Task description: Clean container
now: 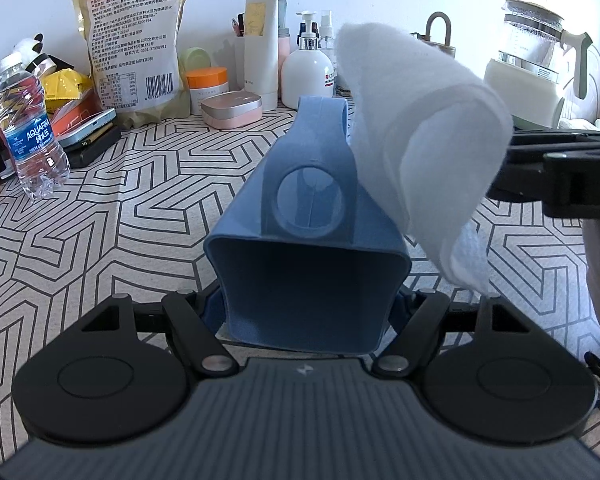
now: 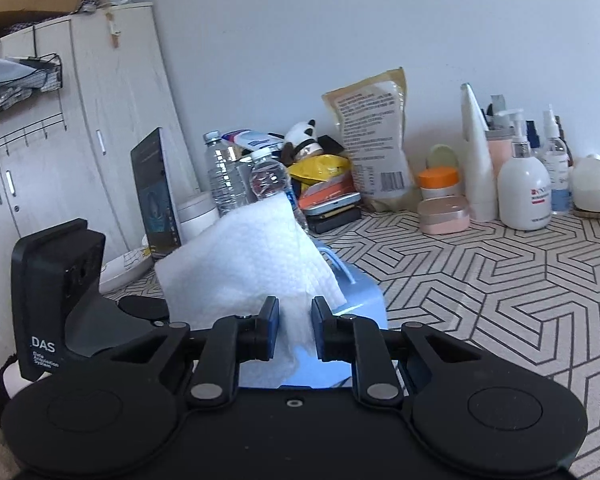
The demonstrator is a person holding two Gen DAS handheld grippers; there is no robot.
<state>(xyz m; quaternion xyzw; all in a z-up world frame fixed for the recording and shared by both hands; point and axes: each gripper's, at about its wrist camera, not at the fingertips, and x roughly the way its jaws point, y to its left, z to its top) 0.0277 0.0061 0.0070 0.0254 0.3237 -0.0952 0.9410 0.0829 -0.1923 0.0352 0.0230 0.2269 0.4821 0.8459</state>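
Left gripper (image 1: 306,312) gripped blue container (image 1: 312,256), apparently by its sides; right gripper (image 2: 294,330) pinched white tissue (image 2: 248,276) touching container top.

A desk (image 1: 140,208) in a geometric-patterned cloth carries a water bottle (image 1: 28,128), snack bag (image 1: 136,40), orange-lidded jar (image 1: 207,84), pink case (image 1: 232,110), pump bottle (image 1: 307,72) and kettle (image 1: 536,68) along the wall.

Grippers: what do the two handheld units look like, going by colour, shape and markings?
Both are matte black plastic with two round discs, hinged linkage arms and silver pivot rivets. The left gripper has a ribbed grey centre panel with a small lightning mark. The right gripper has blue-edged finger pads. A black block reads "DAS".
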